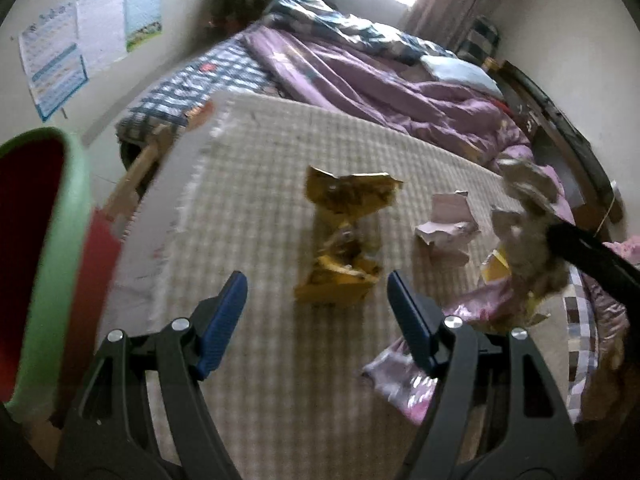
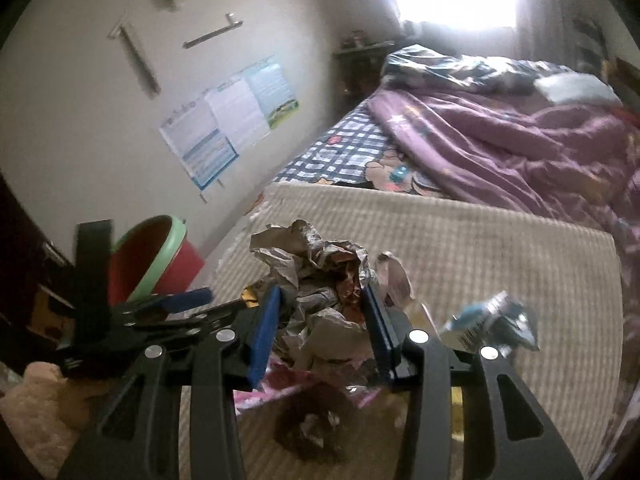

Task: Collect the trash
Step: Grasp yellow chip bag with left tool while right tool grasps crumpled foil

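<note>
My left gripper (image 1: 316, 284) hangs open over the beige mat (image 1: 280, 168). A crumpled yellow wrapper (image 1: 344, 240) lies on the mat just beyond its blue fingertips, untouched. My right gripper (image 2: 322, 324) is shut on a grey-brown crumpled paper ball (image 2: 320, 280), lifted off the mat. In the left wrist view the same paper ball (image 1: 524, 232) hangs at the tip of the right gripper (image 1: 548, 240) on the right. A red bin with a green rim (image 1: 48, 240) stands at the left; in the right wrist view the bin (image 2: 156, 260) sits behind the left gripper (image 2: 204, 300).
More litter lies on the mat: a pink crumpled paper (image 1: 448, 224), a shiny pink wrapper (image 1: 400, 376), a blue-and-white wrapper (image 2: 492, 320) and a dark clump (image 2: 312, 424). A purple quilt (image 1: 380, 80) covers the bed beyond. Posters (image 2: 228, 120) hang on the wall.
</note>
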